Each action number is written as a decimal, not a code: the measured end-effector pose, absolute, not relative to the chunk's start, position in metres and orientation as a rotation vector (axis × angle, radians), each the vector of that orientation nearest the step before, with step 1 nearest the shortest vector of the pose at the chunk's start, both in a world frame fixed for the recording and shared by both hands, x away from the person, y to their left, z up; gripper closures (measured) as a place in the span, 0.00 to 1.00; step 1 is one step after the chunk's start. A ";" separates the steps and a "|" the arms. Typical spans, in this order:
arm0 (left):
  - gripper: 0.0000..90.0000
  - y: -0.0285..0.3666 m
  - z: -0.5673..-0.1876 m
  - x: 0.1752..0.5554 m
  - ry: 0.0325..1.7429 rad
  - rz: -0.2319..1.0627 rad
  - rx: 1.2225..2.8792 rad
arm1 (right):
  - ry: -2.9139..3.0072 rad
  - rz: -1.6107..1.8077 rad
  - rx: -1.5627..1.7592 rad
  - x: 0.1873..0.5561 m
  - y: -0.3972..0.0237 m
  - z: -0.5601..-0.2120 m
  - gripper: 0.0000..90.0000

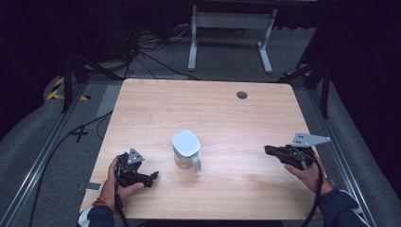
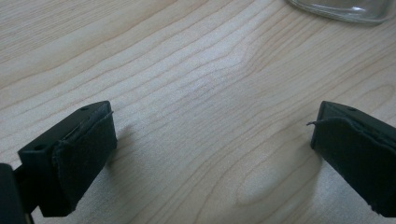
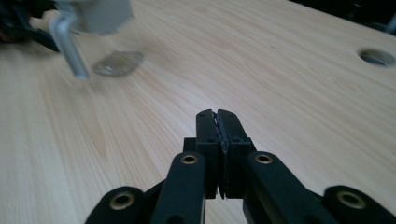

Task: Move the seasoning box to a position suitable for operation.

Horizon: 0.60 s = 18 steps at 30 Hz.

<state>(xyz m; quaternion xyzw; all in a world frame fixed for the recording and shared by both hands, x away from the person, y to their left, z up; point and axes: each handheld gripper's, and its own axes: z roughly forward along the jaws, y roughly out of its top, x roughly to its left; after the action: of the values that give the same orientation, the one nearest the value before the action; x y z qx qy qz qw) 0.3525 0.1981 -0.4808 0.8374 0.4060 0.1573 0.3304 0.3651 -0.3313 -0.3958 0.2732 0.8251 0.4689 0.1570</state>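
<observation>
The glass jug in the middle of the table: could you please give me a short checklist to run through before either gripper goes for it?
1. Jug upright on the table: ok.
2. White lid seated on it: ok.
3. Handle free: ok.
4. Left gripper open, nothing between its pads: ok.
5. Right gripper open for a grasp: not ok, shut and empty.
6. Jug contents: cannot tell.

We see a pale wooden table (image 1: 222, 109) with fine brown grain lines, a clear glass jug (image 1: 186, 150) with a white lid and grey handle, two black grippers (image 1: 152, 177) (image 1: 267, 150) with brass-coloured rivets and grey plates, and yellow-and-black striped tape (image 1: 56, 89) on grey floor.
</observation>
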 end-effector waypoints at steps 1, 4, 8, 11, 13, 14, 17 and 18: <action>0.00 0.198 -0.481 0.352 1.062 0.411 2.189 | 2.373 1.359 0.746 0.368 -0.321 -0.392 0.99; 0.00 0.198 -0.481 0.352 1.062 0.411 2.190 | 2.402 1.396 0.653 0.375 -0.288 -0.382 0.99; 0.00 0.198 -0.481 0.352 1.061 0.412 2.188 | 2.444 1.435 0.512 0.379 -0.243 -0.372 1.00; 0.00 0.198 -0.481 0.352 1.062 0.416 2.184 | 2.466 1.458 0.446 0.378 -0.218 -0.369 1.00; 0.00 0.195 -0.482 0.352 1.078 0.401 2.164 | 2.478 1.466 0.390 0.378 -0.199 -0.369 1.00; 0.00 0.195 -0.482 0.353 1.066 0.397 2.179 | 2.493 1.476 0.348 0.377 -0.183 -0.369 1.00; 0.00 0.195 -0.482 0.353 1.067 0.394 2.178 | 2.506 1.469 0.304 0.376 -0.167 -0.371 1.00; 0.00 0.195 -0.482 0.353 1.068 0.395 2.178 | 2.511 1.469 0.304 0.375 -0.163 -0.371 1.00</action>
<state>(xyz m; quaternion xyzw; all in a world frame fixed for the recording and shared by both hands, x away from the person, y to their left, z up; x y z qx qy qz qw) 0.3531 0.1949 -0.4816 0.8348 0.4095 0.1513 0.3354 0.3755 -0.1627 -0.3711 0.1033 0.8535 0.4992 0.1081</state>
